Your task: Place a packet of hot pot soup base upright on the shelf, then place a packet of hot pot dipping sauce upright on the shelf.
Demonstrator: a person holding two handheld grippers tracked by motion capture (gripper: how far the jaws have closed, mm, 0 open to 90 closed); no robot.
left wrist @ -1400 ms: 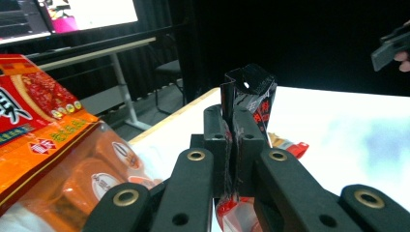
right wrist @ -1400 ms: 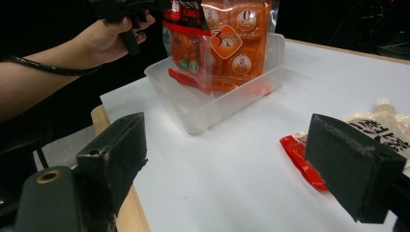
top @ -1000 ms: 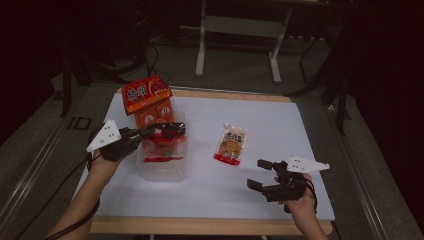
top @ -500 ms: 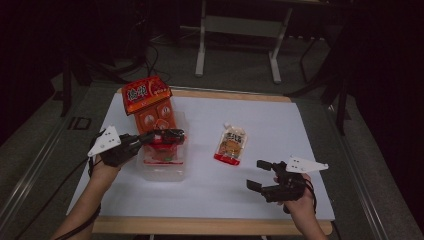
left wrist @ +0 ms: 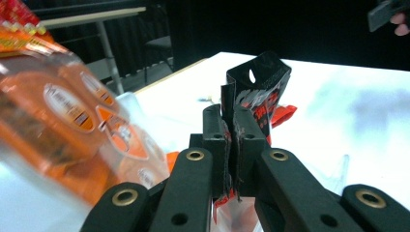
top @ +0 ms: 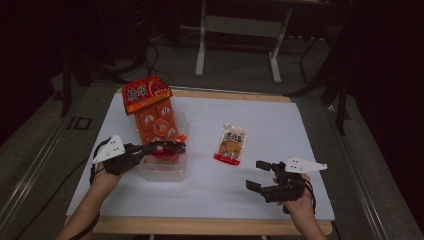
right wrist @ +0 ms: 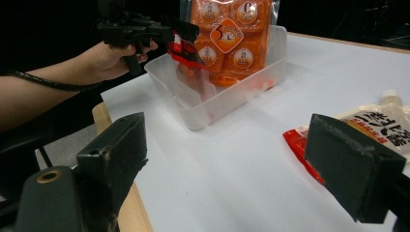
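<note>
We are lowering a small red-and-black packet (left wrist: 256,92) into the clear plastic tub (top: 162,171) that sits near the left edge of the table (top: 280,125), where a big orange bag (top: 152,112) already leans against its far wall. To do this well, we should keep the packet upright, bring it down into the free space at the near side of the tub, clear of the orange bag, and let go only once its bottom rests on the tub floor.

Our left gripper (top: 172,147) has its jaws pressed together, pinching the packet by its top edge, just above the tub's rim. Our right gripper (top: 260,175) waits near the front right corner with its jaws spread wide, holding and touching nothing. A beige pouch (top: 231,144) lies flat mid-table, apart from both.
</note>
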